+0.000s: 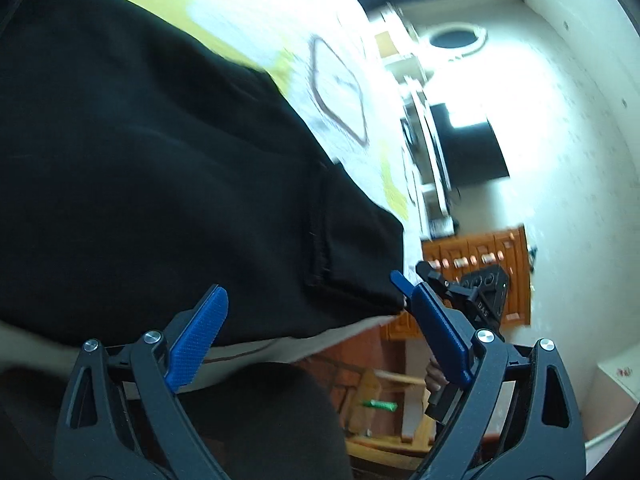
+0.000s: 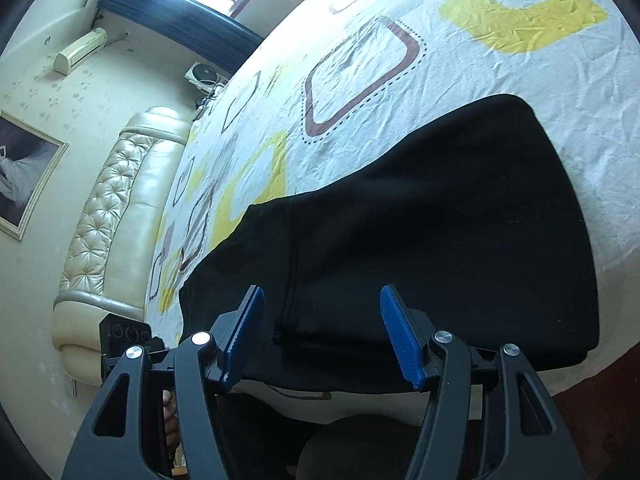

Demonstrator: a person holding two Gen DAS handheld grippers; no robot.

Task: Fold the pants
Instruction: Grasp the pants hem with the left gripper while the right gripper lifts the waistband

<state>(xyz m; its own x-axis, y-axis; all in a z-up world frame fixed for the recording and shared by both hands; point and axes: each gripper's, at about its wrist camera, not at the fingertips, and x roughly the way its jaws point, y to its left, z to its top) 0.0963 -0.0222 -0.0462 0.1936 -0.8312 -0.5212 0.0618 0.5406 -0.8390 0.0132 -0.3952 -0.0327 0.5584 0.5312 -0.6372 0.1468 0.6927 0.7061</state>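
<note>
Black pants [image 2: 420, 220] lie folded in layers on the patterned bed sheet [image 2: 400, 60], reaching the near edge of the bed. They also fill the left of the left wrist view [image 1: 160, 160], with a hem and seam near the fingers. My left gripper [image 1: 320, 312] is open, its blue pads apart just above the near edge of the pants. My right gripper [image 2: 322, 312] is open, its pads apart over a folded edge of the pants. The right gripper also shows in the left wrist view [image 1: 412, 288], at the pants' corner.
A cream tufted headboard [image 2: 116, 216] stands at the bed's left end. A framed picture [image 2: 24, 172] and an air conditioner [image 2: 80, 50] hang on the wall. An orange wooden cabinet [image 1: 480, 256] and a dark screen [image 1: 472, 148] stand beyond the bed.
</note>
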